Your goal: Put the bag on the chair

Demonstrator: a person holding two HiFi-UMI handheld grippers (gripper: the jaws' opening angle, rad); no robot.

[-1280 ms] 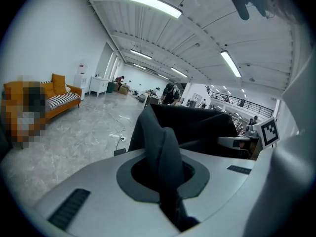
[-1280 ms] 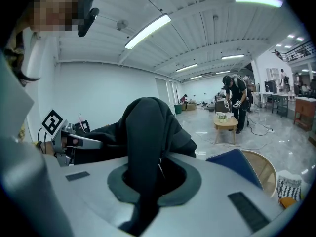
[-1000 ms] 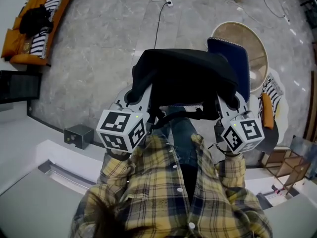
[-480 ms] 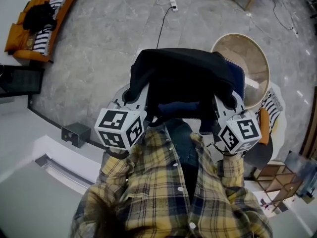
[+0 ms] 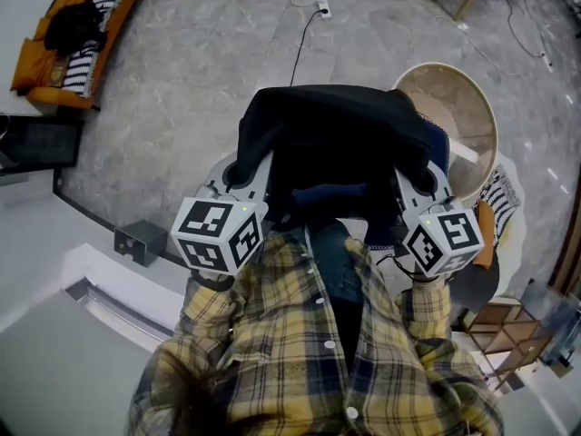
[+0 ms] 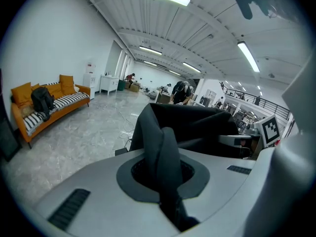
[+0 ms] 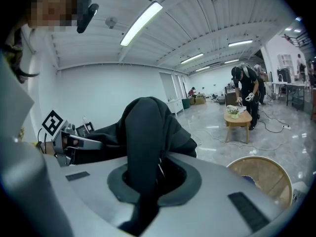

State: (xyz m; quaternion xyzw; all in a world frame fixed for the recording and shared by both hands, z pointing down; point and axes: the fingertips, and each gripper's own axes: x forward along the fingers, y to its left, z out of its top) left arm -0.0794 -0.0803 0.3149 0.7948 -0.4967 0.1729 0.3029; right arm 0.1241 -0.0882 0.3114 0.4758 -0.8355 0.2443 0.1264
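- The round chair [image 5: 465, 116] stands just right of the held bag [image 5: 336, 139], and the part of its woven seat that shows is bare and open from above.
- Grey floor [image 5: 200, 107] spreads ahead and to the left.
- A cable [image 5: 299, 53] and power strip [image 5: 321, 7] lie ahead.
- A grey box [image 5: 141, 242] sits low on the left, with the sofa [image 5: 91, 57] well apart.

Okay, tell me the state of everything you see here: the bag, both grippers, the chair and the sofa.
bag: held up in the air between both grippers.
left gripper: shut on a fold of the bag.
right gripper: shut on a fold of the bag.
chair: standing upright, bag not on it yet.
sofa: black backpack lying on it.
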